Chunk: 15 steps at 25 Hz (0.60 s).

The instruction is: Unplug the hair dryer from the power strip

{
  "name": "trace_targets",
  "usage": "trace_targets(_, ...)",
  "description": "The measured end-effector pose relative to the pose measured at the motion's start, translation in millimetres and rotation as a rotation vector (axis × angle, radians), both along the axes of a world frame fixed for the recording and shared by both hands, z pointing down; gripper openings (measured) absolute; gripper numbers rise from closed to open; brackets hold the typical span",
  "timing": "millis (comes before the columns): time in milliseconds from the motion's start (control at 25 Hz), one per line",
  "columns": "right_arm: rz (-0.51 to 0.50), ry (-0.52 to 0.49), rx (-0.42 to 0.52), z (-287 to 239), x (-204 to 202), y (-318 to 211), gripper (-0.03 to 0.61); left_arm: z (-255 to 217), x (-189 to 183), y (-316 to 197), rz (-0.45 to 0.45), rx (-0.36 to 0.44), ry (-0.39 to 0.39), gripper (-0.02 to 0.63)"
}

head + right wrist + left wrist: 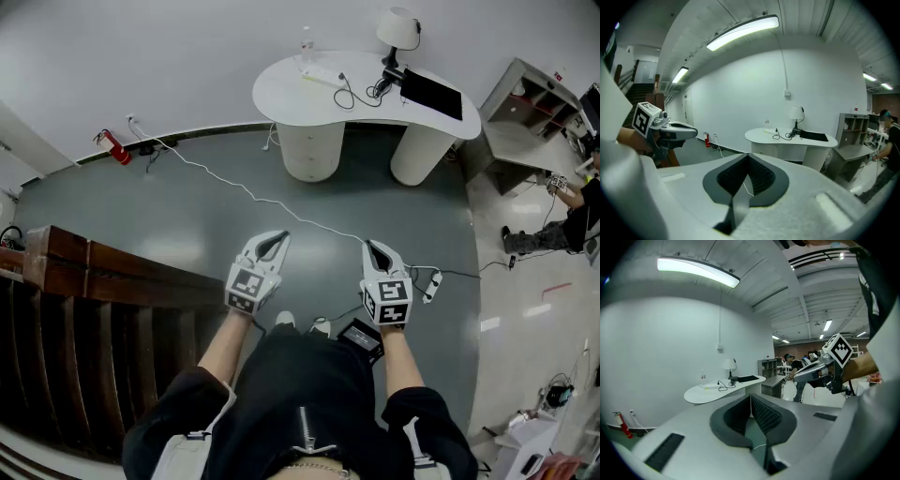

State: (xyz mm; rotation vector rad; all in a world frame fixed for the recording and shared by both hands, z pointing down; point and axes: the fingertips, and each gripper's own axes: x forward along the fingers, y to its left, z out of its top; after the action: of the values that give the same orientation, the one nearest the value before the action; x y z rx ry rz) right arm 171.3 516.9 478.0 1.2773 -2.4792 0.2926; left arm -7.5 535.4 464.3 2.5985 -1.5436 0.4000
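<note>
Your left gripper [278, 236] and right gripper [373, 247], lower centre, are shut and empty; the power strip [317, 75] lies on the white desk [281, 101], top centre, where yanking the black cord [346, 97] could drag it off.

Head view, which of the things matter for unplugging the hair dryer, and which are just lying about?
For the job: white power strip on the desk; black cord plugged into it; dark object at the cord's end, probably the hair dryer; left gripper and right gripper, both shut and empty.
Lying about: lamp; bottle; black pad; fire extinguisher; white floor cable; floor power strip.
</note>
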Motion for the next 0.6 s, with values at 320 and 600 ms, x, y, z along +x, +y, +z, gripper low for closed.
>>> trace_targets(320, 0.034, -0.051, 0.033, -13.9, 6.1, 13.3, 0.006, -1.6, 2.1, 21.4, 0.003, -0.006, 0.002, 0.014)
trace_targets(600, 0.018, -0.041, 0.022, -7.5, 11.1, 24.9, 0.006, -1.2, 8.7, 29.8, 0.004, 0.002, -0.017, 0.014)
